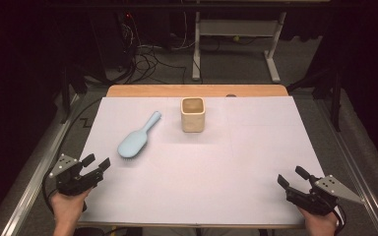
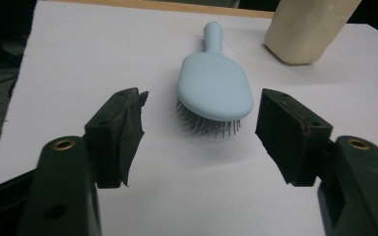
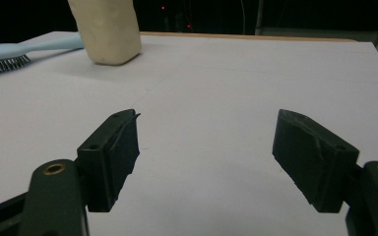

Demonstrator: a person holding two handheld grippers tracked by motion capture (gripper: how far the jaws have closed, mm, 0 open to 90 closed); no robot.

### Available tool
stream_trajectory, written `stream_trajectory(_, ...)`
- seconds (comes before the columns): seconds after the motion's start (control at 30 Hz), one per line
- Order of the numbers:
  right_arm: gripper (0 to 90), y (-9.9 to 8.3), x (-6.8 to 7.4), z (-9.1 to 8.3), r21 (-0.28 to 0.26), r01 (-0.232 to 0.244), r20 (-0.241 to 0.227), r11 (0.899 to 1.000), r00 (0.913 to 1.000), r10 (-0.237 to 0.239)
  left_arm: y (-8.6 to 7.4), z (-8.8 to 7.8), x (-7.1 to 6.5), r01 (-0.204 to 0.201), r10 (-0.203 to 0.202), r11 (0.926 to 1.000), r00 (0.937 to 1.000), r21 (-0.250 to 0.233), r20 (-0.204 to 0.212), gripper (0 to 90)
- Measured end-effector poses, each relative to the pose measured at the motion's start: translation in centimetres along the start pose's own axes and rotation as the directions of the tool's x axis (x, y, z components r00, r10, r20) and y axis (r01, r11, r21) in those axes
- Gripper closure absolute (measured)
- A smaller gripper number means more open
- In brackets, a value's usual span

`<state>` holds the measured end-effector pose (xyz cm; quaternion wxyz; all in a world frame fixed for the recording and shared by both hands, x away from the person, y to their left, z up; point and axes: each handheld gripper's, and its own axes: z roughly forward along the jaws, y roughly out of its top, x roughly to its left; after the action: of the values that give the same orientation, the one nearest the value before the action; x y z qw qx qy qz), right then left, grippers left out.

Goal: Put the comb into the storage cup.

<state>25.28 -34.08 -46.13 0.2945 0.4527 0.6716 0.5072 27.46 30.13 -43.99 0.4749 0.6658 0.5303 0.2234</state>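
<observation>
A light blue hairbrush (image 1: 138,135) lies bristles down on the white sheet (image 1: 256,162), its handle pointing toward the far side. A beige square cup (image 1: 193,114) stands upright to its right. My left gripper (image 1: 96,162) hovers at the near left edge, open, aimed at the hairbrush (image 2: 215,88), which lies a short way ahead of its fingertips (image 2: 128,105). Over the near right corner my right gripper (image 1: 293,177) is open with nothing between its fingers. From there the cup (image 3: 106,29) stands far off at upper left, with the brush (image 3: 15,53) beside it.
The sheet covers a wooden table whose bare far edge (image 1: 197,90) shows behind the cup. Beyond it stand a white desk frame (image 1: 236,44) and tangled cables (image 1: 147,59) on the floor. Metal rails (image 1: 34,172) run along both sides of the table.
</observation>
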Motion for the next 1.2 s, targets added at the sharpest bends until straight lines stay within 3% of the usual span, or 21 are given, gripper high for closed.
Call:
stream_trajectory(0.1,26.3,0.0,0.0,0.0,0.001,0.0,0.003,1.0,1.0,0.0,0.3,0.4,0.0,0.01,-0.01,0.9999,0.9999,0.002,0.003,34.2)
stream_trajectory(0.87,26.3,0.0,-0.1,0.0,0.0,-0.003,0.001,1.0,1.0,0.003,1.2,2.6,-0.8,-0.051,0.051,0.9987,0.9987,-0.01,0.007,34.3)
stream_trajectory(1.2,26.3,0.0,-0.2,0.1,0.011,-0.008,-0.003,1.0,1.0,0.008,1.7,3.7,-1.2,-0.05,0.049,0.9988,0.9983,0.004,0.032,35.0)
